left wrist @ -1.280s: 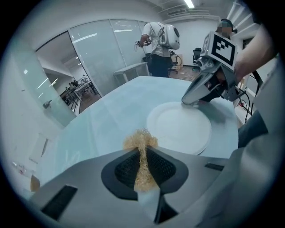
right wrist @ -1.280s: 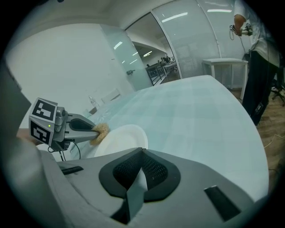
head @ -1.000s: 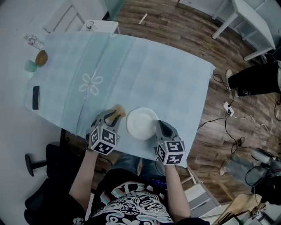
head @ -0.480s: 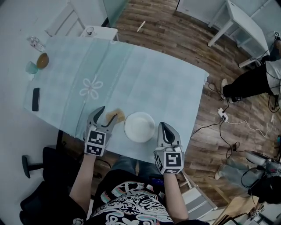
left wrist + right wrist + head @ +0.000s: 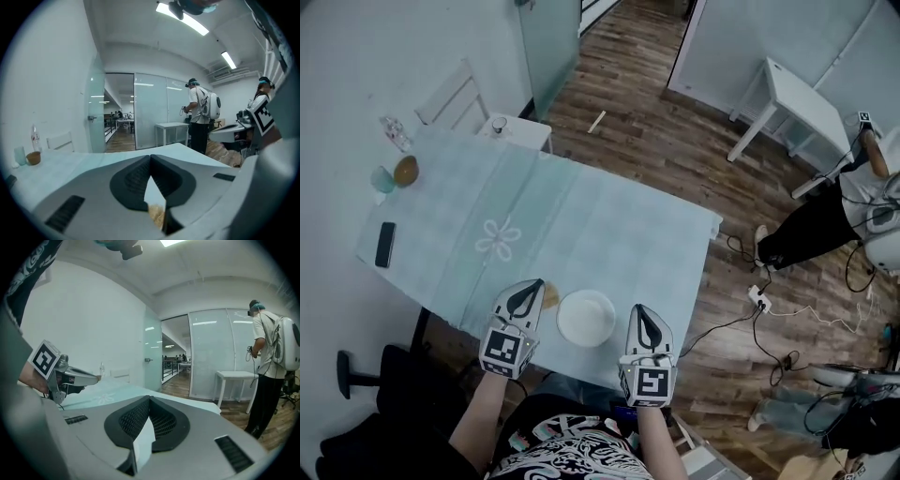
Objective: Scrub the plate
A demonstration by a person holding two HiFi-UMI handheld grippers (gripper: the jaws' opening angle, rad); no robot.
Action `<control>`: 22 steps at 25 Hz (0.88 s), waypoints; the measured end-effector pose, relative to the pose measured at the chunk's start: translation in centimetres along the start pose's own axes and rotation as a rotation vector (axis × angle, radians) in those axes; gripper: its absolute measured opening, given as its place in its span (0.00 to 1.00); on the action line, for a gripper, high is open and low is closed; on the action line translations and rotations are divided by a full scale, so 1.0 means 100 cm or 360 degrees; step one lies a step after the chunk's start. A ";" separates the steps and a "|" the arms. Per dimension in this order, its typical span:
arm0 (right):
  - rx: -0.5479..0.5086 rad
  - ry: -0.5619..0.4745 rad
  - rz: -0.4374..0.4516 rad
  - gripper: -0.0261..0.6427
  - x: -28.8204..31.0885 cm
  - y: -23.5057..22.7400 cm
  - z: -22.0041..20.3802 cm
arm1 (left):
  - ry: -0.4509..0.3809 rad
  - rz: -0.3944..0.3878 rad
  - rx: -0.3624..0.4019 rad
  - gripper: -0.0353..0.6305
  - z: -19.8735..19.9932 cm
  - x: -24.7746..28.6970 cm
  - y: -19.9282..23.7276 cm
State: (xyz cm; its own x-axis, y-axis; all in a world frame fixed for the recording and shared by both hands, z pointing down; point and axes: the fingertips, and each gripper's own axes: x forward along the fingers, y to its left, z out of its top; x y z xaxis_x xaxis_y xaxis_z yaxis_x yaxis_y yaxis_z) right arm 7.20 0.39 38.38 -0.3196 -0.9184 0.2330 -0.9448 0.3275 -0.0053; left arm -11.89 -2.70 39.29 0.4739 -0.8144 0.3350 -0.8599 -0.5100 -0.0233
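Overhead, the plate (image 5: 586, 318) lies on the tabletop (image 5: 609, 225) near its front edge. It is between the left gripper (image 5: 531, 287) and the right gripper (image 5: 639, 312), each just beside its rim. Contact with either cannot be confirmed from the head view. The plate reads as plain white, and any soiling is too small to make out.

A tan sponge (image 5: 549, 296) sits between the left gripper and the plate. It is largely covered by the gripper's body, so only a sliver shows.

In the left gripper view the fingers (image 5: 131, 182) are clenched tip to tip, with nothing pinched at the tips. Through the narrow wedge beneath them a scrap of the sponge appears, partly cut off by the gripper's body. Whether it touches the fingers cannot be told.

In the right gripper view the fingers (image 5: 133, 420) are likewise pressed together and grasp nothing. The wedge below them shows only a pale surface, and it cannot be determined whether this is plate or tabletop.

A phone (image 5: 385, 244) lies at the tabletop's far left, well apart from the plate.
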 end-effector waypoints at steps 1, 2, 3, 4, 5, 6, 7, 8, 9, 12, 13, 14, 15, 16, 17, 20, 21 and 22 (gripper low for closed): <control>-0.0001 -0.0022 -0.0009 0.05 -0.001 -0.004 0.005 | -0.0023 -0.0011 0.0035 0.09 0.007 0.001 -0.007; -0.0004 -0.0043 -0.0017 0.05 -0.002 -0.007 0.009 | -0.0050 -0.0023 0.0052 0.09 0.014 0.001 -0.013; -0.0006 -0.0064 -0.0023 0.05 -0.003 -0.009 0.015 | -0.0082 -0.0042 0.0044 0.09 0.021 0.000 -0.019; -0.0009 -0.0086 -0.0027 0.05 -0.003 -0.010 0.021 | -0.0118 -0.0072 0.0011 0.09 0.027 -0.001 -0.025; -0.0012 -0.0109 -0.0027 0.05 -0.003 -0.010 0.027 | -0.0153 -0.0106 -0.0038 0.09 0.034 -0.002 -0.030; -0.0014 -0.0129 -0.0027 0.05 -0.004 -0.011 0.032 | -0.0183 -0.0129 -0.0086 0.09 0.039 -0.003 -0.035; -0.0012 -0.0142 -0.0025 0.05 -0.004 -0.012 0.035 | -0.0202 -0.0134 -0.0119 0.09 0.043 -0.004 -0.038; -0.0009 -0.0148 -0.0022 0.05 -0.005 -0.013 0.037 | -0.0211 -0.0122 -0.0126 0.09 0.046 -0.004 -0.041; -0.0006 -0.0150 -0.0014 0.05 -0.005 -0.013 0.039 | -0.0213 -0.0105 -0.0106 0.09 0.047 -0.003 -0.043; 0.0012 -0.0159 0.0014 0.05 -0.004 -0.014 0.040 | -0.0219 -0.0076 0.0025 0.09 0.052 -0.001 -0.046; 0.0024 -0.0163 0.0015 0.05 -0.004 -0.016 0.041 | -0.0216 -0.0075 0.0054 0.09 0.054 0.000 -0.047; 0.0034 -0.0167 0.0015 0.05 -0.003 -0.017 0.041 | -0.0207 -0.0071 0.0068 0.09 0.056 0.000 -0.046; 0.0039 -0.0171 0.0017 0.05 -0.003 -0.018 0.042 | -0.0199 -0.0064 0.0070 0.09 0.059 -0.001 -0.045; 0.0040 -0.0175 0.0020 0.05 -0.002 -0.018 0.042 | -0.0204 -0.0052 0.0069 0.09 0.061 -0.001 -0.043; 0.0038 -0.0177 0.0024 0.05 -0.003 -0.016 0.043 | -0.0217 -0.0035 0.0067 0.09 0.063 -0.003 -0.040; 0.0039 -0.0176 0.0037 0.05 -0.005 -0.013 0.043 | -0.0239 -0.0002 0.0047 0.09 0.064 -0.007 -0.034; 0.0036 -0.0176 0.0044 0.05 -0.006 -0.012 0.044 | -0.0239 0.0003 0.0047 0.09 0.065 -0.009 -0.033; 0.0033 -0.0177 0.0047 0.05 -0.007 -0.011 0.045 | -0.0240 0.0007 0.0048 0.09 0.065 -0.010 -0.033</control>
State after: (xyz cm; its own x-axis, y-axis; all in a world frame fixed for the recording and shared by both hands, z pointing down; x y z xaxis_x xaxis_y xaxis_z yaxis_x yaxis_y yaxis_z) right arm 8.15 -0.34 33.89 -0.3521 -0.9278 0.1233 -0.9358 0.3511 -0.0307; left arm -8.29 -2.06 32.88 0.4951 -0.8479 0.1895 -0.8571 -0.5124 -0.0534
